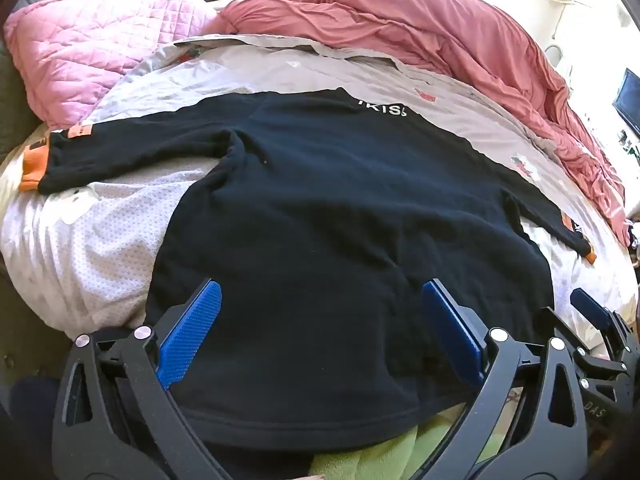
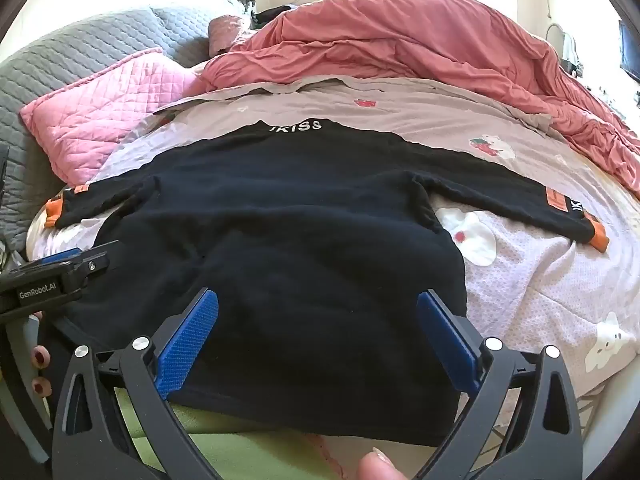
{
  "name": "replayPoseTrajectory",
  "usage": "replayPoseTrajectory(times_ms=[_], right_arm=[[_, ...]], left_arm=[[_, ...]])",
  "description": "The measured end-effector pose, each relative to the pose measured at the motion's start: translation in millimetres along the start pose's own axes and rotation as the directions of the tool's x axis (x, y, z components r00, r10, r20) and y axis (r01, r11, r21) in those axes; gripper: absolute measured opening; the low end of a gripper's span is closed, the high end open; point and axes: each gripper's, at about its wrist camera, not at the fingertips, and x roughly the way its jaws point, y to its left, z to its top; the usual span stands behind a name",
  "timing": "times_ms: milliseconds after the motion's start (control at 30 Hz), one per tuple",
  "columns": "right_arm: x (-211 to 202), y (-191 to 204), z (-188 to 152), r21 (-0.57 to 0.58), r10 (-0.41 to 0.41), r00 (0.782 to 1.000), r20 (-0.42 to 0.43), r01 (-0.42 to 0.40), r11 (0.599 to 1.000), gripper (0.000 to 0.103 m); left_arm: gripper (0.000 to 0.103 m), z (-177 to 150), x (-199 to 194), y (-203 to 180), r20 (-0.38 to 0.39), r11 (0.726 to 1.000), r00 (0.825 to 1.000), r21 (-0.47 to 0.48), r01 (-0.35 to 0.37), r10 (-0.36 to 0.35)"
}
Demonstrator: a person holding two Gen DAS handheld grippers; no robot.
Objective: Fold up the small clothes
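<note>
1. I am looking along both grippers at a black top (image 1: 320,216) that is lying flat on the bed (image 1: 80,248), sleeves spread out to either side.
2. My left gripper (image 1: 320,332) is hanging over the top's hem at the near edge of the bed, its blue pads (image 1: 190,336) standing wide apart and clasping nothing.
3. My right gripper (image 2: 318,340) is sitting just beside it, also over the hem, with its pads (image 2: 188,344) likewise spread and nothing between them.
4. The top's collar, carrying white lettering (image 2: 295,125), is pointing toward the far edge; orange cuffs (image 2: 598,240) are ending both sleeves.
5. A pink pillow (image 1: 92,52) is resting at the far left corner, and a rumpled red duvet (image 2: 440,48) is piling along the far edge and the right side.
6. Something green (image 2: 224,460) is showing under the hem; I cannot tell what it is.
</note>
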Motion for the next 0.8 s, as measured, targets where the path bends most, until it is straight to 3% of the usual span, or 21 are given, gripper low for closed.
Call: replayPoseTrajectory(times_ms=[800], right_arm=[[-2.4,2.3,-1.3,-0.007,-0.003,1.0,0.004,0.003,1.0,0.099]], left_arm=[[0.094,1.1,-5.1,-0.6,0.004,1.0,1.0,0.008,-0.004,0.004]])
